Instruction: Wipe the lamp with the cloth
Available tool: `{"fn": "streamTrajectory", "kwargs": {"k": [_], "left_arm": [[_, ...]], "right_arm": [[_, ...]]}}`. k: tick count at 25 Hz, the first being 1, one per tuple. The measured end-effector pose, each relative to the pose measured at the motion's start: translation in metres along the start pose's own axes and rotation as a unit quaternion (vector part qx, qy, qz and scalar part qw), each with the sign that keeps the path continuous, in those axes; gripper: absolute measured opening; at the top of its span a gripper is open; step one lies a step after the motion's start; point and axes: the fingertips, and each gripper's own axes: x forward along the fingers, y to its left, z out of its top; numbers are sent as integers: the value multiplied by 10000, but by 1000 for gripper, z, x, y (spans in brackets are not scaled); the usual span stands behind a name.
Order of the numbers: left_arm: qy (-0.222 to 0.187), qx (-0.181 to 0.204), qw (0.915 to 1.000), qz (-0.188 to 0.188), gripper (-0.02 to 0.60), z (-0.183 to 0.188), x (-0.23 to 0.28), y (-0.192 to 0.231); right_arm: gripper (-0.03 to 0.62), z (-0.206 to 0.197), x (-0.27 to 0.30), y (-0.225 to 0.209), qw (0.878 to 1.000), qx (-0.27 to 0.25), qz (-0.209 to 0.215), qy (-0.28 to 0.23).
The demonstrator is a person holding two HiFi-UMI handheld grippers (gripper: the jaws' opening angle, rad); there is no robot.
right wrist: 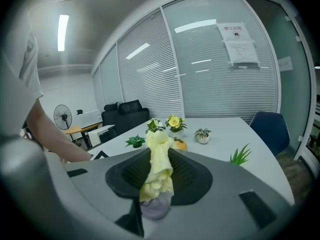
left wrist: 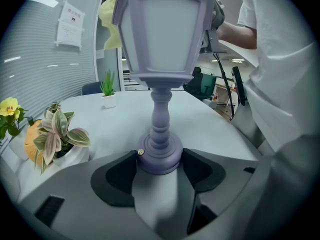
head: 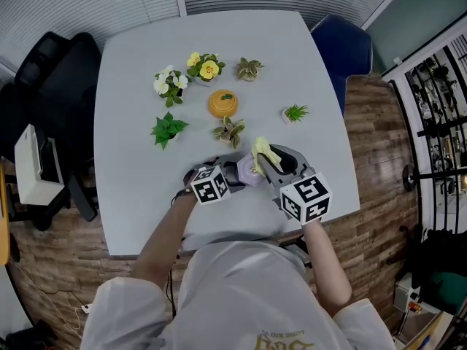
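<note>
Left hand-held gripper (left wrist: pixel 160 166) is clamped on the round base of the lavender lamp (left wrist: pixel 162 39), jaws bearing on either side; the lamp stands upright over the near part of the tabletop (head: pixel 146 71), though no view shows whether the base rests on it. Right hand-held gripper (right wrist: pixel 157 184) is closed on the yellow cloth (right wrist: pixel 159 164), which lies against the upper corner of the lamp head. Assessment: wiping is under way at the top. Risks noted: the lamp is held only at its foot, so sideways pressure from the cloth at the head could twist the base in the jaws or tip it. The cloth is pinched in a narrow bunch and may pull free. The variegated pot plant (head: pixel 230 131) stands near and could be knocked.
</note>
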Motion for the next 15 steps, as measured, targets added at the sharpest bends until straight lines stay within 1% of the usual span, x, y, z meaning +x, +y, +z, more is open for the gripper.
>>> {"fn": "streamTrajectory", "kwargs": {"k": [10,15], "left_arm": [[6,-10,10000,-11,299,-2,1,0],[-4,-32,10000,-27,299,0,1,-4]], "right_arm": [[114,5,13,9,9994,-90,195,262],[114,8,16,17,9981,-374,246,413]]}}
